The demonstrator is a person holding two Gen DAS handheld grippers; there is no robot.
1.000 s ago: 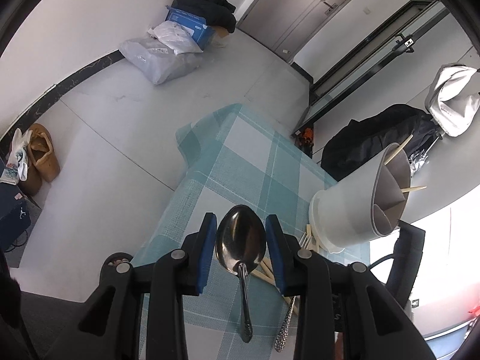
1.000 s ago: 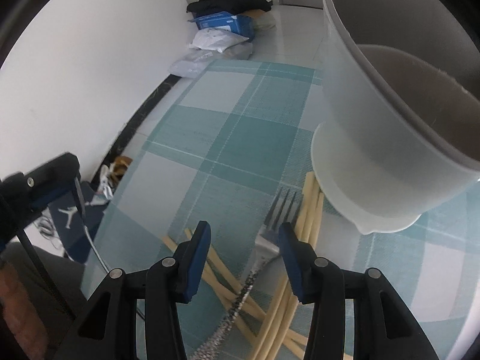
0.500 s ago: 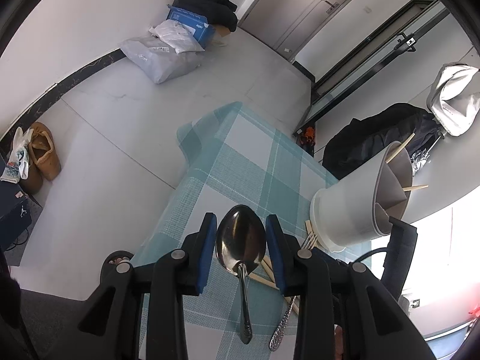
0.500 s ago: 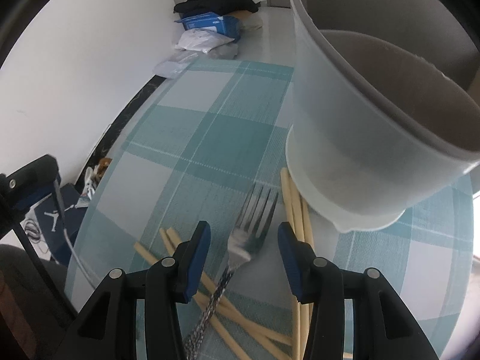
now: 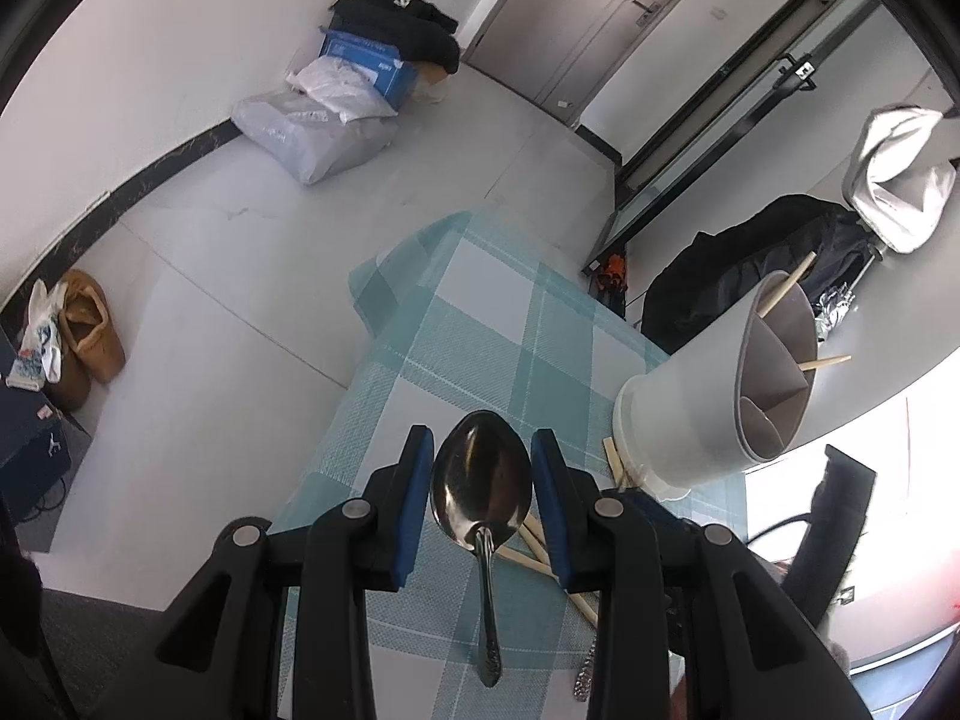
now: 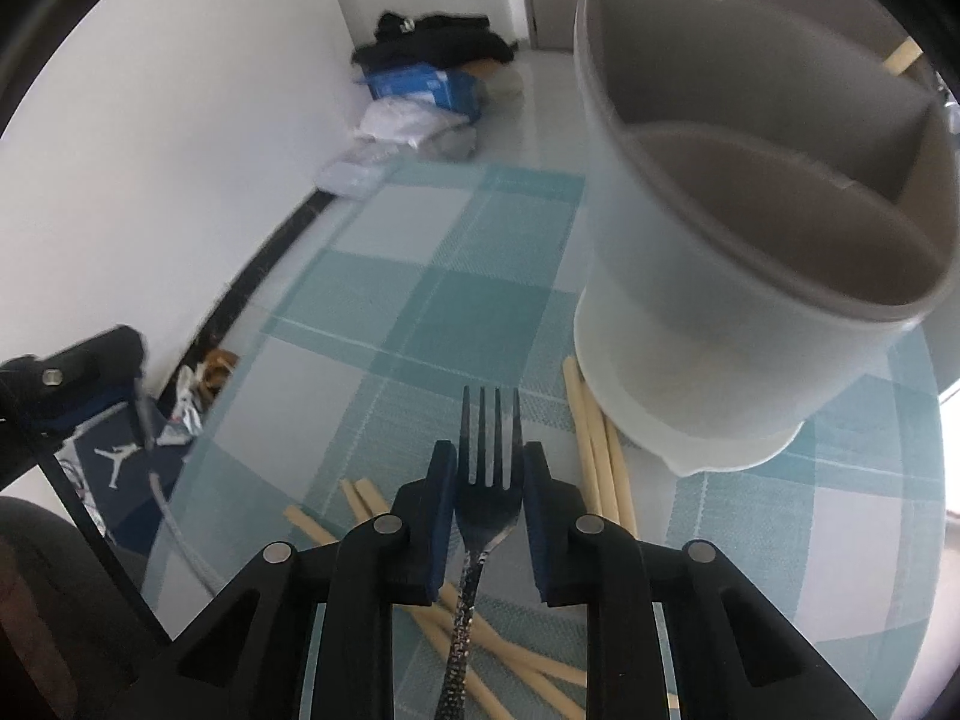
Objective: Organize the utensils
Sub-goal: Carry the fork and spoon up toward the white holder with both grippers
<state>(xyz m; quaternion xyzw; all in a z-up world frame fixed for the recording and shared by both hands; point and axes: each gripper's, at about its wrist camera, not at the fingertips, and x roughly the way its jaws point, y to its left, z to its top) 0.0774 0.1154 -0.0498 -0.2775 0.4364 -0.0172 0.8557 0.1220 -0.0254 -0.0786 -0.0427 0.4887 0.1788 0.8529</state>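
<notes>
My left gripper [image 5: 482, 462] is shut on a metal spoon [image 5: 480, 480], bowl between the blue pads and handle hanging toward me. In the right wrist view a metal fork [image 6: 489, 468] sits between the pads of my right gripper [image 6: 489, 468]; the jaws are closing and the pads touch the fork's sides, tines pointing away. A white-grey divided holder [image 6: 720, 276] stands just right of the fork, also seen in the left wrist view as the holder [image 5: 720, 396] with two chopsticks [image 5: 786, 294] in it. Loose chopsticks [image 6: 594, 438] lie on the cloth by its base and under the fork.
A teal checked tablecloth [image 5: 492, 336] covers the small round table, whose edge drops to the floor at the left. Plastic bags and a blue box [image 5: 336, 114] lie by the far wall, shoes [image 5: 90, 330] at the left, and a black bag [image 5: 750, 276] behind the holder.
The right gripper's jaws have narrowed onto the fork, which now stands straight between the pads. The holder sits further up and right in that view. The left gripper and spoon are unchanged.
</notes>
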